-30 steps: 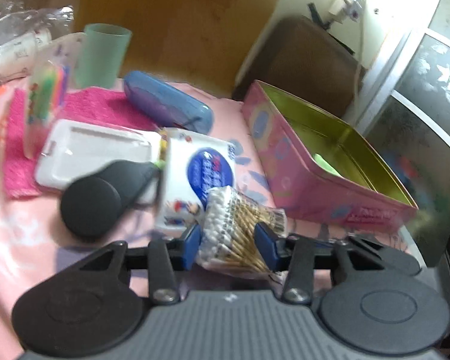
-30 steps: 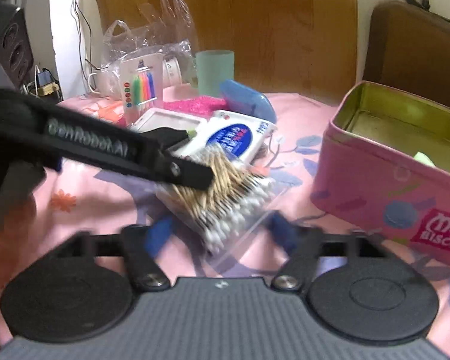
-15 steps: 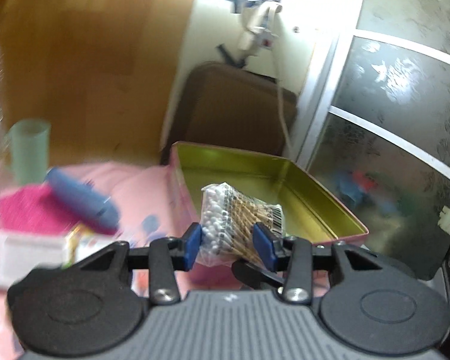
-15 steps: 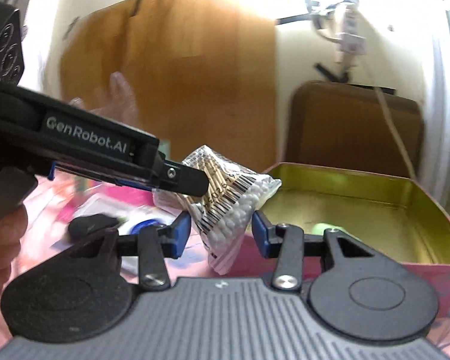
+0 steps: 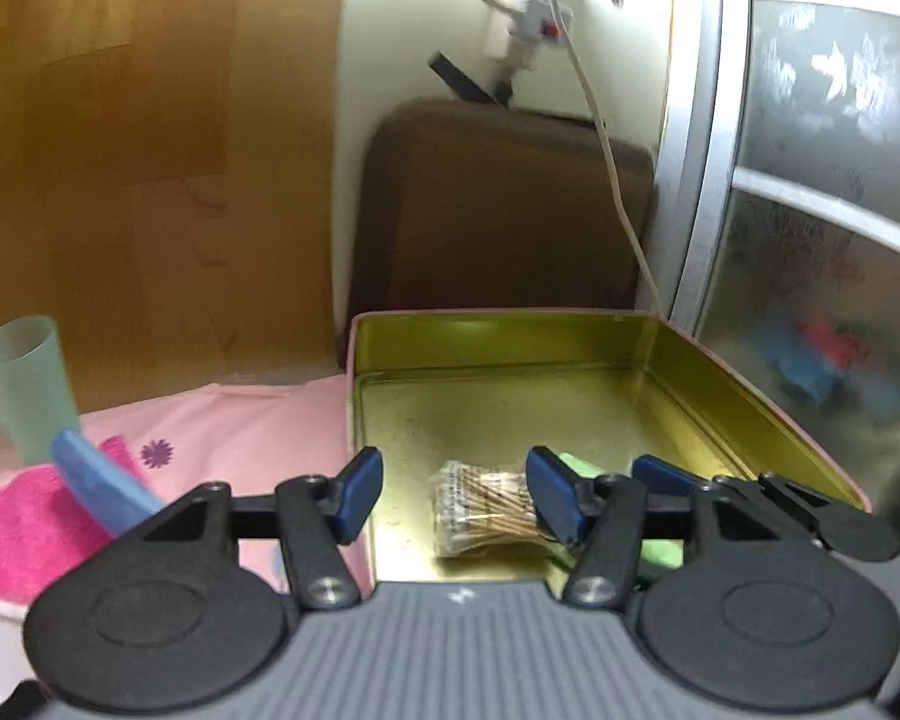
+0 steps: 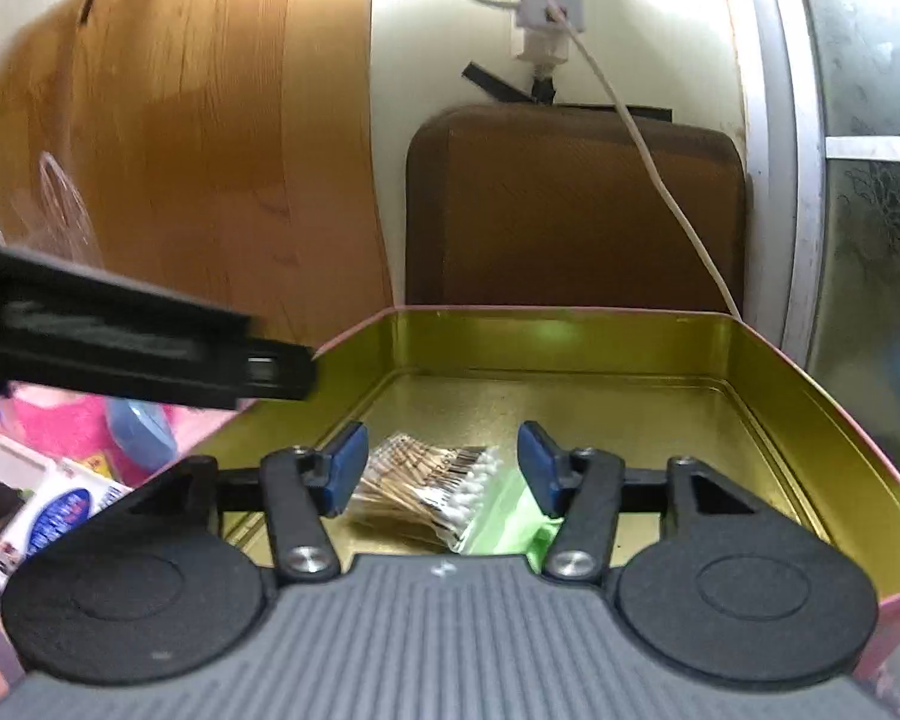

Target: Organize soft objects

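Note:
A clear bag of cotton swabs [image 5: 483, 507] lies on the gold floor of the open pink tin [image 5: 570, 408], partly on a green packet [image 5: 660, 549]. My left gripper [image 5: 453, 495] is open and empty, just above the bag at the tin's near left side. My right gripper [image 6: 438, 468] is open and empty too, hovering over the same bag [image 6: 432, 486] and green packet [image 6: 510, 519] inside the tin [image 6: 780, 396]. The left gripper's black body crosses the left of the right wrist view.
On the pink cloth left of the tin are a blue case [image 5: 99, 483], a magenta towel [image 5: 24, 525] and a green cup [image 5: 24, 387]. A tissue pack [image 6: 66, 507] and white box [image 6: 15, 465] lie farther left. A brown chair back [image 6: 576, 210] stands behind.
My left gripper carried the swab bag from the cloth over the tin, then opened; the bag now lies inside the tin. My right gripper followed over the tin and stayed open.

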Demonstrator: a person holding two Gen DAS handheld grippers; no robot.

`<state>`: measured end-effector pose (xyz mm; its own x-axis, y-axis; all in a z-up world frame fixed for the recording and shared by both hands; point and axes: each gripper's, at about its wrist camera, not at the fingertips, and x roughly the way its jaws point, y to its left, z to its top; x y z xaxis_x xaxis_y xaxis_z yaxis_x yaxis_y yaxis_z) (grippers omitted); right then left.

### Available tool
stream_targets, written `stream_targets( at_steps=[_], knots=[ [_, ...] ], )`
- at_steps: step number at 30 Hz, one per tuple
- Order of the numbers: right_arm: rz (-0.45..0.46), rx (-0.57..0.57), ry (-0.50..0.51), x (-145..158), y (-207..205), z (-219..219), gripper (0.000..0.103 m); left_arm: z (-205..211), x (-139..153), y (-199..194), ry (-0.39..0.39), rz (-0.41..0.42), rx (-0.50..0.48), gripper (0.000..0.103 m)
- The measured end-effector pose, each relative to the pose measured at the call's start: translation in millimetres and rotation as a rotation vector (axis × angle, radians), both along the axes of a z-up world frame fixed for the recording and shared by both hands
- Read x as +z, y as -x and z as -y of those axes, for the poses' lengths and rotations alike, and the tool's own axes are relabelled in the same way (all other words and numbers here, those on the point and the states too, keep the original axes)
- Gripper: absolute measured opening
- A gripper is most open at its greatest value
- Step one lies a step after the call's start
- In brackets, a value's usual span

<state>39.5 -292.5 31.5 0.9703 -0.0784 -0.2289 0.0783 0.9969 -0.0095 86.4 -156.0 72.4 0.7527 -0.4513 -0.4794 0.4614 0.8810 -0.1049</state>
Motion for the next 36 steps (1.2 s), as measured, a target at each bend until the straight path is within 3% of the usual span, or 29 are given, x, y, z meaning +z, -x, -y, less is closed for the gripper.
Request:
stream_targets(
  at_steps=[5,7,10,11,17,19,21,25,30,31,32,35,36],
  knots=[
    [0.084,0.026,0.002,10.7,28.4,-15.6,0.062,-75.6,-4.3,34.5,0.052,0.039,0.092,0.059],
    [0.141,0.062,0.001,16.4,40.9,-28.0,0.065,-110.8,-11.6,48.9,0.024,0.055,0.169,0.060],
    [0.219,0.176,-0.035,18.8,50.3,-51.2,0.088,-165.2,-28.3,67.4,-0.051,0.060,0.317,0.062],
    [0.223,0.208,-0.042,17.4,49.9,-61.9,0.089,-179.7,-33.7,69.7,-0.069,0.050,0.359,0.065],
    [0.002,0.402,-0.054,7.5,6.4,-135.5,0.085,-257.0,-64.5,72.9,-0.183,0.020,0.650,0.066],
    [-0.053,0.459,-0.072,9.1,-11.4,-158.3,0.084,-271.5,-67.7,70.3,-0.148,0.002,0.714,0.066],
    [-0.090,0.496,-0.094,14.5,-29.0,-181.6,0.084,-281.3,-65.1,75.5,-0.083,0.014,0.739,0.068],
    [-0.156,0.542,-0.130,28.5,-70.1,-228.0,0.084,-272.6,-60.4,80.4,-0.084,0.070,0.736,0.073],
    [-0.253,0.504,-0.157,28.0,-114.9,-256.3,0.084,-279.0,-61.1,82.7,-0.047,0.094,0.735,0.073],
    [-0.287,0.508,-0.185,25.6,-120.8,-255.0,0.073,-281.4,-61.3,83.3,-0.034,0.091,0.736,0.073],
    [-0.322,0.516,-0.212,22.4,-124.0,-252.1,0.042,-283.1,-60.8,83.2,-0.025,0.090,0.735,0.073],
    [-0.328,0.519,-0.259,21.6,-119.9,-236.9,0.013,-281.8,-61.0,84.3,-0.017,0.091,0.739,0.074],
    [-0.320,0.538,-0.268,23.3,-114.1,-230.8,0.013,-281.7,-61.2,84.0,-0.017,0.092,0.739,0.074]
  ],
)
